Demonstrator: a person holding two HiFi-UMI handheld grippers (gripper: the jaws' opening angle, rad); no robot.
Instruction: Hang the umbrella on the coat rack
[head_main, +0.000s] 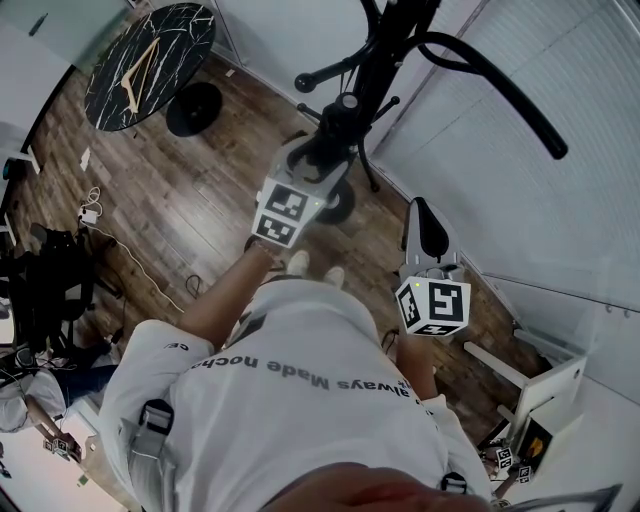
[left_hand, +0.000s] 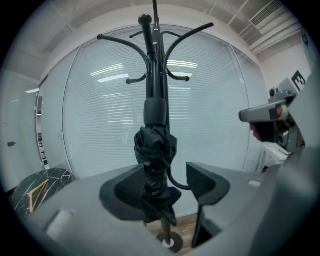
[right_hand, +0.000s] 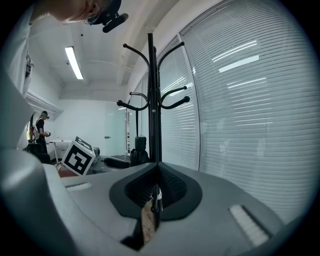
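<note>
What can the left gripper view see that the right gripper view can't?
Only the left gripper view shows the round marble table and a ceiling vent. Only the right gripper view shows the long ceiling lamp and a person far off. Both show the coat rack, the umbrella on it and the window blinds.

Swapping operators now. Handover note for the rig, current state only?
Left gripper: jaws wide open around the umbrella, not clamping it.
Right gripper: jaws shut, empty, off to one side of the coat rack.
Umbrella: folded, hanging upright against the rack's pole. Which hook carries it is unclear.
Done: umbrella looks hung and let go.
To do: draw the left gripper back clear and check that the umbrella holds.
</note>
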